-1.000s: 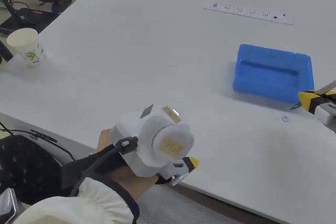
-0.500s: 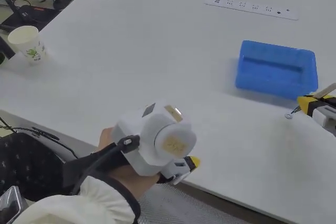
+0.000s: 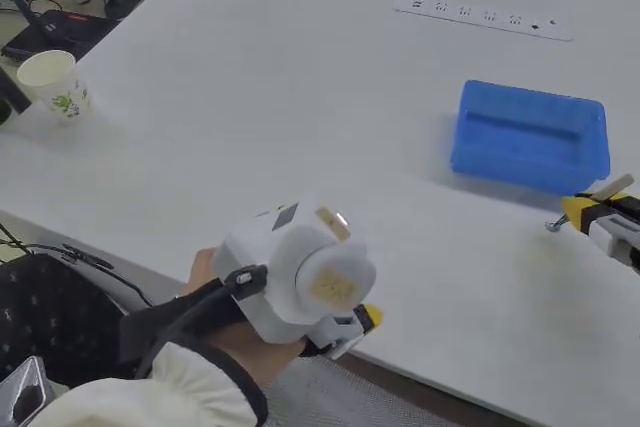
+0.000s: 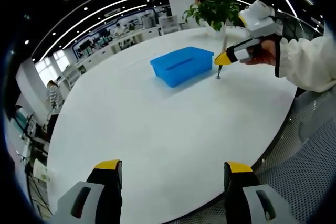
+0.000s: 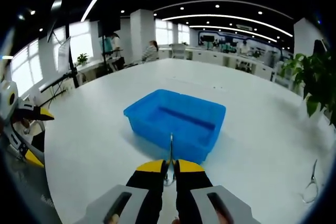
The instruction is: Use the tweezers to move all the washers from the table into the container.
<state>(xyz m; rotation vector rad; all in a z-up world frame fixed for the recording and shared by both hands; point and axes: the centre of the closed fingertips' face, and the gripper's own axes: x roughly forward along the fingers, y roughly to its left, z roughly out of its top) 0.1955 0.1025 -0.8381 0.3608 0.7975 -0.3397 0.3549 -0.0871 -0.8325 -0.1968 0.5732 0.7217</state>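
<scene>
Left gripper (image 4: 170,165): low over the near edge of the table (image 3: 300,97), jaws wide apart with nothing between them
Right gripper (image 5: 170,167): out to the right, just in front of the container (image 3: 525,162), jaws pressed together and clamped on the tweezers (image 5: 171,148)
Tweezers: stuck out forward from between the right jaws, thin tips angled down toward the tabletop close to the container's near wall
Washer (image 3: 551,226): a tiny grey speck right at the tweezer tips, just beside the container's near right corner; too small for me to tell whether it was pinched or lying on the table
Container: blue, shallow and open-topped, sat flat on the table well apart from the left gripper; I could not make out anything inside it
Table: white and broad, its edge running under the left gripper
Cup (image 3: 55,82): paper, upright, far off to the left
Power strip (image 3: 483,19): white, flat on the table beyond the container
Metal tool (image 5: 312,182): thin and shiny, lay on the table to the right of the right gripper
Plant (image 4: 215,10): green, stood past the far side of the table
</scene>
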